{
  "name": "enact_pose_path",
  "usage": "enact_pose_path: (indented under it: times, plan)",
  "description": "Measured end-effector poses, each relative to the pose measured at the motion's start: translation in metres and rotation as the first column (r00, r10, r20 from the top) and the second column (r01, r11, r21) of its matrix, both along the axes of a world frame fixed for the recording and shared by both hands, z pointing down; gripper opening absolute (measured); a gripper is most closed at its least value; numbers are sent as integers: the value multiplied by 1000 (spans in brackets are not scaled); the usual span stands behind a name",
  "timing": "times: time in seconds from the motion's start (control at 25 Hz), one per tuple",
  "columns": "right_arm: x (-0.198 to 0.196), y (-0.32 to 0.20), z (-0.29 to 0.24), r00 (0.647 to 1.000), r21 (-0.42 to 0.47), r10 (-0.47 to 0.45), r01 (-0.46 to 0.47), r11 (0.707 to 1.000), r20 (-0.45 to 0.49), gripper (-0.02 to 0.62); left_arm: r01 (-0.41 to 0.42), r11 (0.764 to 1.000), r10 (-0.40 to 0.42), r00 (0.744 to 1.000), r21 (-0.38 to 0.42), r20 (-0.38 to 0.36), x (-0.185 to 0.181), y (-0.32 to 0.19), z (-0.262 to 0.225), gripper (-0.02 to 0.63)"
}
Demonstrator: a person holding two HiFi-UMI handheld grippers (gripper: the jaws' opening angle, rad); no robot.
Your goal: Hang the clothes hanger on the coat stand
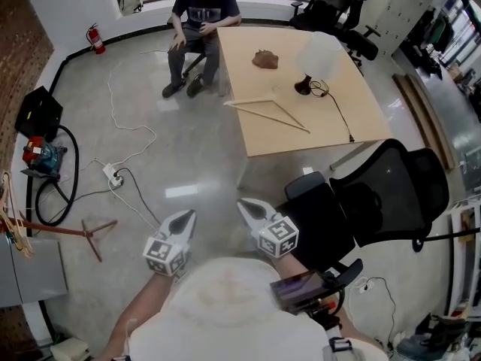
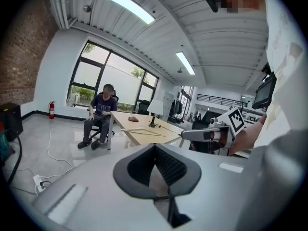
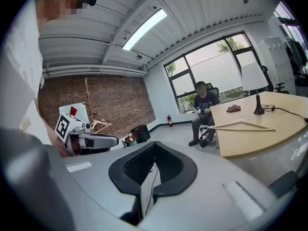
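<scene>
Clothes hanger (image 1: 269, 109): lying flat on the table (image 1: 353, 104), near its front edge, just beside the lamp (image 1: 317, 60).
Left gripper (image 1: 188, 215): jaws pressed together, empty.
Right gripper (image 1: 244, 204): jaws pressed together, empty.

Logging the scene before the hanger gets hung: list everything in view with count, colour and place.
Square wooden table: one, light tan, upper middle.
Triangular wooden clothes hanger: one, pale wood, flat on the table.
White-shaded table lamp: one, dark base, on the table.
Small brown lump: one, brown, table's far side.
Wooden coat stand: one, reddish brown, floor at left.
Black office chair: nearest one, black, by the table's near corner.
Red fire extinguisher: one, red, far wall at left.
White power strip: one, white, floor at left.
Seated person: one, dark clothes, table's far corner.
Left claw: one, grey, shut, empty, bottom centre.
Right claw: one, grey, shut, empty, beside it.
</scene>
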State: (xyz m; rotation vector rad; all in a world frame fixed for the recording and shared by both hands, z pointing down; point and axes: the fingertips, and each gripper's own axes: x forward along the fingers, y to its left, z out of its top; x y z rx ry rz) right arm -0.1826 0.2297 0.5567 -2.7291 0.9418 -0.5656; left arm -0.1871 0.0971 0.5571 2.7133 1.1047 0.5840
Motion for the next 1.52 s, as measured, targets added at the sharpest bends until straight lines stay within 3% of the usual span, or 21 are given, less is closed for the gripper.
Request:
enact_pose_path:
  times: [0.4,0.72,1.2,1.52]
  plan:
    - [76,73,0,999,19,27,-26,999,-23,14,-23,999,24,999,32,-44,85,73,-14,2]
    - [105,117,10,999,21,47,-47,999,-4,14,-45,996,47,999,77,-24,114,113,-11,2]
    - [156,126,29,996,35,70,-71,997,52,14,-106,987,99,993,125,65,169,128,20,2]
    - [227,125,20,990,-19,137,-137,990,19,14,-206,974,205,978,98,20,256,134,12,2]
